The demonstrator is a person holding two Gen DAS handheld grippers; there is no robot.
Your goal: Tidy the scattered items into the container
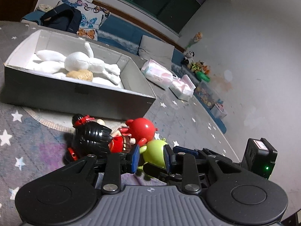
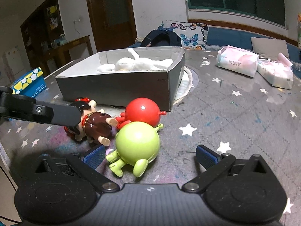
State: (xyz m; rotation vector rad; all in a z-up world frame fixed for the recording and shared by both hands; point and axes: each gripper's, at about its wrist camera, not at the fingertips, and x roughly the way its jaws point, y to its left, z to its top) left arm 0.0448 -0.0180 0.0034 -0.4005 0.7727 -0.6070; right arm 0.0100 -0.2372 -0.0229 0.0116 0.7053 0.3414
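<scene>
A grey open box [image 1: 79, 96] [image 2: 120, 86] sits on the star-patterned mat and holds a white plush rabbit [image 1: 82, 62] [image 2: 131, 64] and a tan plush [image 1: 80, 74]. In front of it lie a black-haired doll [image 1: 94, 139] [image 2: 94, 126], a red round figure [image 1: 142, 129] [image 2: 142, 111] and a green round figure [image 1: 154, 152] [image 2: 137, 144]. My left gripper [image 1: 152, 155] has its blue pads on either side of the green figure in the left wrist view; contact is unclear. My right gripper [image 2: 150, 156] is open, low on the mat, with the green figure between its fingers.
Two pink-and-white tissue packs [image 2: 237, 64] [image 2: 274, 73] lie on the mat at the right. A blue patterned box [image 2: 28, 82] stands at the left. Cushions [image 2: 190, 33] and a dark bag [image 1: 62, 18] line the far edge, small toys [image 1: 199, 67] the wall.
</scene>
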